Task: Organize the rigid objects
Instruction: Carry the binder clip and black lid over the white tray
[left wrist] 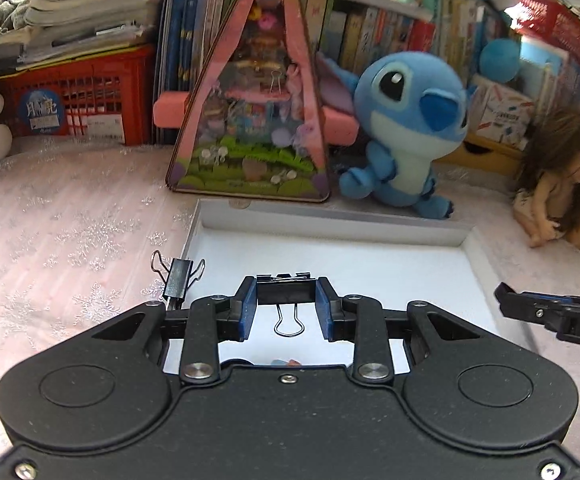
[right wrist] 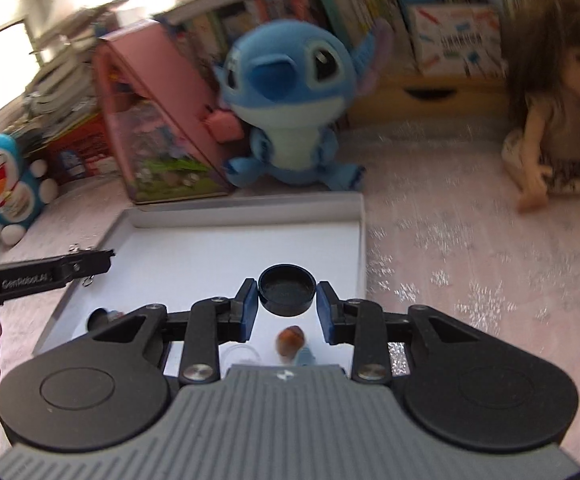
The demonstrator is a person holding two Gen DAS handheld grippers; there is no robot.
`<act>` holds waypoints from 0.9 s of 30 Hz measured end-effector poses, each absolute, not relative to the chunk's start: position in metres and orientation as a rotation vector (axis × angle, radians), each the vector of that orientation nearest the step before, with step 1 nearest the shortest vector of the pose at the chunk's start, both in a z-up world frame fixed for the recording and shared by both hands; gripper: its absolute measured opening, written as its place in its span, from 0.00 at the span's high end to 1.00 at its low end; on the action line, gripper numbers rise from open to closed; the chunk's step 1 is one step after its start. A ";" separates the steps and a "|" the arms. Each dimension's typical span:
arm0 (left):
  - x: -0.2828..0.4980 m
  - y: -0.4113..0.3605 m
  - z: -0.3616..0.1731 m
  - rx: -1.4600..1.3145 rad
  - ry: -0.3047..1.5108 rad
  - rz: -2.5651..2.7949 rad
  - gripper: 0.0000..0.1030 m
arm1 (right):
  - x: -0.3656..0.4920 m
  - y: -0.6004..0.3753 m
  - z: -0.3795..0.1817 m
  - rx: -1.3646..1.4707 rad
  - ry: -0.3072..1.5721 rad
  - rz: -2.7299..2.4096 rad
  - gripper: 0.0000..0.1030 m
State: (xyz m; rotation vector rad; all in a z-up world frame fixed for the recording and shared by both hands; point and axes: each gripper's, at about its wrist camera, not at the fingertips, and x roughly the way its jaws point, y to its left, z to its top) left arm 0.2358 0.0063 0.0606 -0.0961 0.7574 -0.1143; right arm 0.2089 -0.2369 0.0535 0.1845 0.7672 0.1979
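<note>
A second binder clip (left wrist: 178,278) sits at the left edge of the white tray (left wrist: 330,224), handles spread, just left of the left hand-held gripper (left wrist: 286,300). That gripper's blue pads (left wrist: 249,308) are clamped on the black body of a binder clip (left wrist: 286,290), whose wire loop hangs down over the tray floor.

The tray lies on a pink snowflake-patterned counter (left wrist: 70,220). Behind its far rim stand a pink triangular box (left wrist: 254,112) and, right of it, a blue plush (left wrist: 406,128). A doll (left wrist: 558,184) sits far right against the books.

In the right wrist view, the right hand-held gripper (right wrist: 287,300) has a round black cap (right wrist: 287,290) between its pads (right wrist: 324,312); a narrow gap shows on each side, so the fingers stand apart, not squeezing it. The cap sits over the tray's right half. Near the gripper body, on the tray floor, lie a small brown piece (right wrist: 290,340), a clear round lid (right wrist: 242,354) left of it, and a dark object (right wrist: 100,318) further left, partly hidden.
</note>
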 end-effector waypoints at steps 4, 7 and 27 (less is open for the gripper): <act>0.247 0.004 0.048 -0.081 0.781 -0.090 0.72 | 0.218 -0.233 0.046 0.163 0.780 0.178 0.64; 0.253 0.002 0.042 -0.071 0.791 -0.084 0.72 | 0.224 -0.229 0.042 0.146 0.790 0.171 0.64; 0.262 0.003 0.023 -0.043 0.827 -0.052 0.72 | 0.233 -0.214 0.024 0.059 0.844 0.120 0.64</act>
